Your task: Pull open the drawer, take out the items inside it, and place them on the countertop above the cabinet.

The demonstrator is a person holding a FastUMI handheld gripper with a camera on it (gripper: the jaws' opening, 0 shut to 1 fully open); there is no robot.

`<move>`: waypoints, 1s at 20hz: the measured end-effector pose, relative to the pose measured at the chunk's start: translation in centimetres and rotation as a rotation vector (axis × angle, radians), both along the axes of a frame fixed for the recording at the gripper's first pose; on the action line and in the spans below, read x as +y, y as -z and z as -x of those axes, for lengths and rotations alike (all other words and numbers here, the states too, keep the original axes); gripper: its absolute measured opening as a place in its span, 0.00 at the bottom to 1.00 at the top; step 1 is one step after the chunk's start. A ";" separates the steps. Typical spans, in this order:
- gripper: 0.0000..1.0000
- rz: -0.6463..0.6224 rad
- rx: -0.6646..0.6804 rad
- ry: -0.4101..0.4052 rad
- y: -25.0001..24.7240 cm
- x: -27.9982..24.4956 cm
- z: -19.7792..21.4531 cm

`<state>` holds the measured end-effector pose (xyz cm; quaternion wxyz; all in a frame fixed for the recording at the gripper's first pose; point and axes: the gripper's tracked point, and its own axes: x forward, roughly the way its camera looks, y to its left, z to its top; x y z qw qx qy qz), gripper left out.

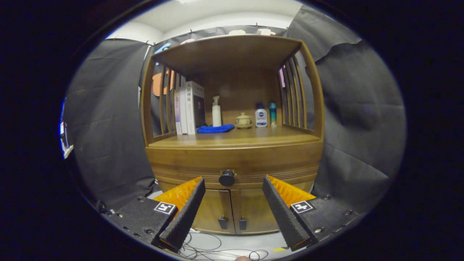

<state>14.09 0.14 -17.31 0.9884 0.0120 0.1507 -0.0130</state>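
A wooden cabinet (pixel 235 156) stands straight ahead. Its drawer (pixel 275 170) is closed, with a round dark knob (pixel 227 178) at the middle of its front. My gripper (pixel 233 181) is open, some way short of the cabinet; the knob appears between the two fingertips, nearer the left one. Nothing is held between the fingers. Above the drawer lies the wooden countertop (pixel 253 137), under a slatted shelf frame. The drawer's contents are hidden.
On the countertop stand several books (pixel 188 108), a white spray bottle (pixel 216 112), a blue cloth (pixel 215 128), a small lidded pot (pixel 243 120) and two small bottles (pixel 265 116). Two lower doors (pixel 232 214) sit under the drawer. Cables (pixel 214 246) lie on the floor.
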 end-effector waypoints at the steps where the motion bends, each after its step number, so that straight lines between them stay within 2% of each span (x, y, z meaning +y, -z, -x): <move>1: 1.00 0.005 0.000 -0.003 0.4 0.2 -1.0; 4: 0.98 0.027 0.012 -0.005 2.0 0.8 -4.3; 8: 0.89 0.031 0.055 0.023 4.8 0.7 -8.1; 12: 0.82 0.058 0.077 0.055 6.9 0.2 -10.0; 14: 0.76 0.077 0.065 0.047 7.2 0.4 -10.7; 17: 0.61 0.066 0.083 0.063 7.8 0.8 -11.2; 20: 0.51 0.070 0.075 0.097 8.0 0.7 -11.4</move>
